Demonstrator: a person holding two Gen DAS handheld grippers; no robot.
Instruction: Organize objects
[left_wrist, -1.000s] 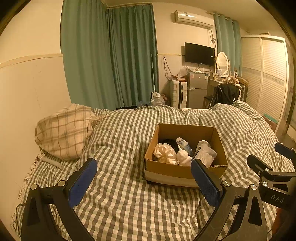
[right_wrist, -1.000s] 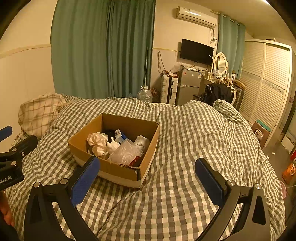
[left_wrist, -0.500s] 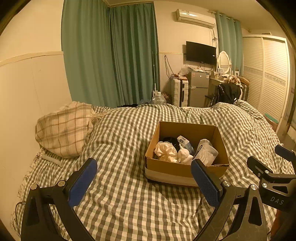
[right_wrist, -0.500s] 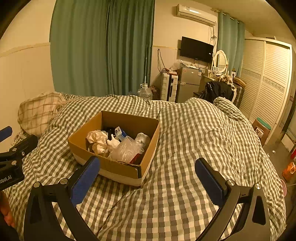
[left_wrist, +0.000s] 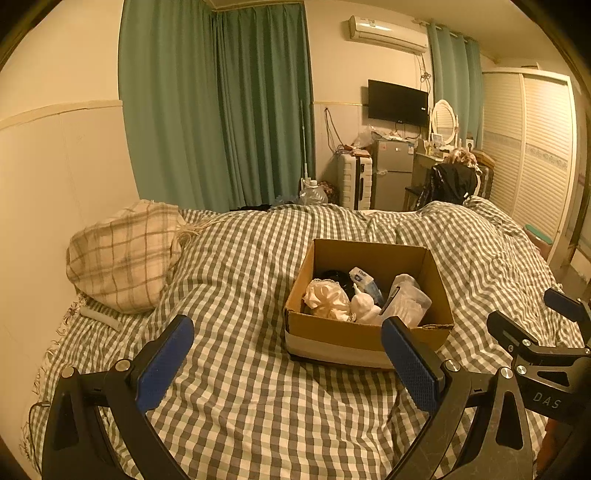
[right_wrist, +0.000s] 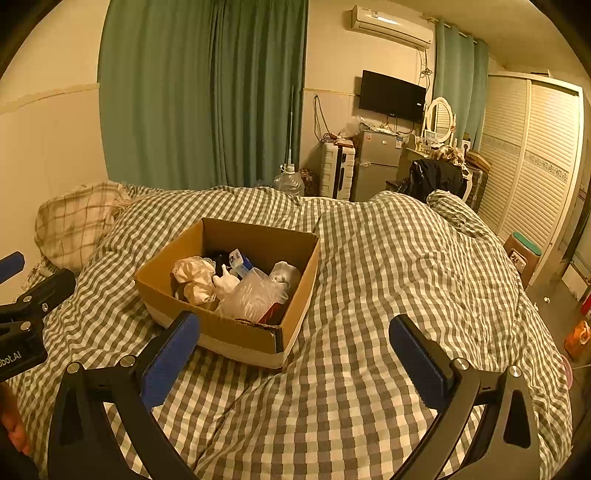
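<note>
An open brown cardboard box (left_wrist: 365, 334) with a pale band along its lower edge sits on a bed covered by a green-and-white checked duvet (left_wrist: 240, 280), roughly in the middle of the bed. Inside the box lie a cream ruffled bundle of fabric (left_wrist: 327, 299), a small white figure-shaped bottle (left_wrist: 364, 304), a white and blue tube (left_wrist: 364, 278), a crumpled clear plastic bag (left_wrist: 406, 302) and something dark at the back that is too dim to make out. The left gripper (left_wrist: 288, 360) hovers above the duvet just short of the box's near side, its jaws spread wide with nothing between them; its right blue pad overlaps the box's near right corner in the left wrist view, though contact cannot be judged. The right gripper (right_wrist: 295, 360) hangs over the duvet to the right of the box, its jaws likewise wide apart and empty, the left blue pad in front of the box's near wall in its own view. A beige plaid pillow (left_wrist: 122, 258) rests at the left edge of the bed against the cream wall. Beyond the bed hang long green curtains (left_wrist: 218, 107), with a black wall-mounted television (left_wrist: 398, 102), a white air conditioner (left_wrist: 388, 34), a small silver fridge (left_wrist: 392, 171) and a white louvred wardrobe (left_wrist: 532, 147) further off.
</note>
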